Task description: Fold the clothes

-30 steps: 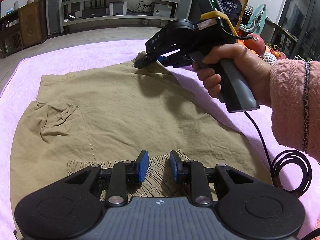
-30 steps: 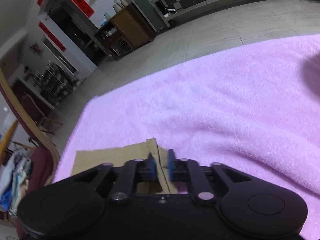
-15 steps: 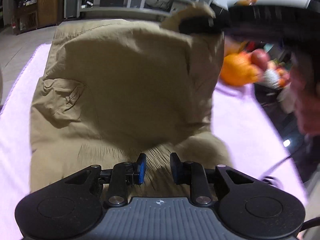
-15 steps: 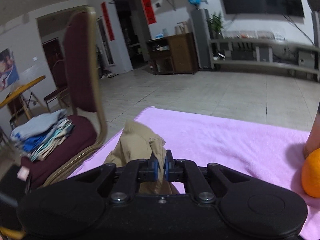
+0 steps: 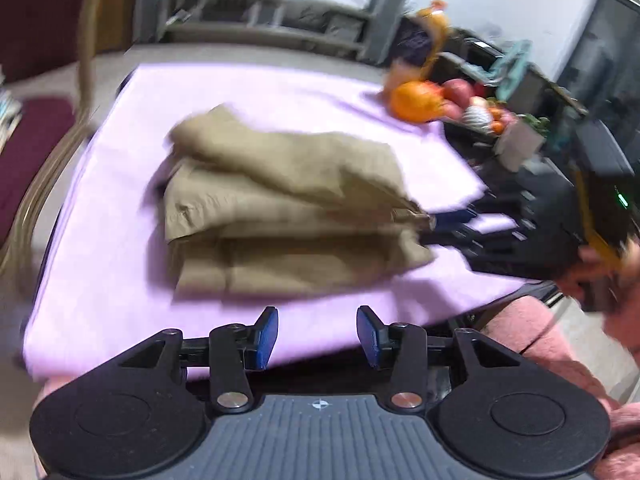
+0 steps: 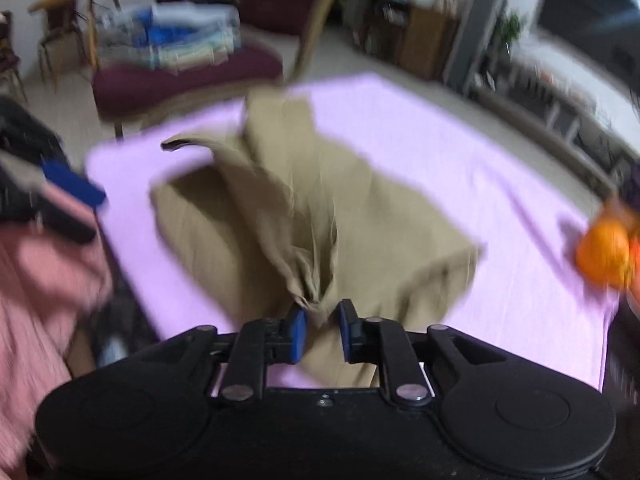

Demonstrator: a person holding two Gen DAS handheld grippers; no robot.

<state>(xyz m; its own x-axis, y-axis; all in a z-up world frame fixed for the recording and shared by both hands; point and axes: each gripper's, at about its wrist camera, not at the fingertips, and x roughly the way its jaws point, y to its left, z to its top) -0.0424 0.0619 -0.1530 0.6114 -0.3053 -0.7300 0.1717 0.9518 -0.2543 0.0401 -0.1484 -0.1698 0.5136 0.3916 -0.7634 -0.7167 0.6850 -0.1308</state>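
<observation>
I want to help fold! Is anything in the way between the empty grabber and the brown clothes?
Nothing visible is. The left gripper is open and empty, with only bare pink blanket between it and the khaki garment. The right gripper has a bunch of that garment between its fingers. The orange sits off at the far corner.

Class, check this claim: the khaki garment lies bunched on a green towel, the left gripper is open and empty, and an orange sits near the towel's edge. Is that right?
Not quite. The towel under the khaki garment is pink, not green, as the left wrist view shows. The left gripper is open and empty, and the orange sits near the towel's edge.
</observation>
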